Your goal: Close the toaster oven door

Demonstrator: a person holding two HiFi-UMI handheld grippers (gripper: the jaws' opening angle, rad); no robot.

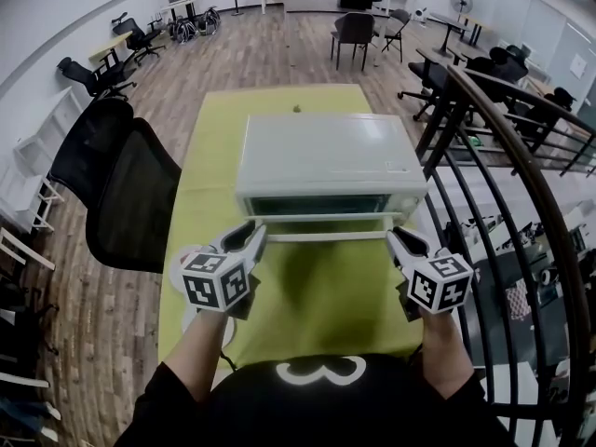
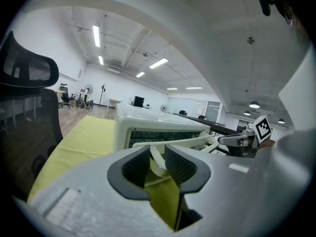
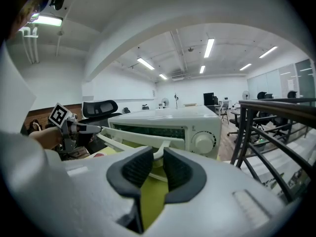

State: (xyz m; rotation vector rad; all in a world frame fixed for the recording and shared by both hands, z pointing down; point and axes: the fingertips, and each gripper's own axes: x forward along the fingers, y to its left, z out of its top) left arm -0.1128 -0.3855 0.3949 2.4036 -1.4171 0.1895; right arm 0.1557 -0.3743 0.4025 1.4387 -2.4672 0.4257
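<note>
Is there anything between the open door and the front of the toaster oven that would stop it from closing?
Nothing visible. The gap between the door and the toaster oven front looks clear in all three views.

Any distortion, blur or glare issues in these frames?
Head view: strong fisheye, railing bows, toaster oven sharp. Left gripper view: black corners, ceiling lights blown out. Right gripper view: same black corners, door handle clear between the jaws.

The left hand-held gripper hides one end of the door handle.
</note>
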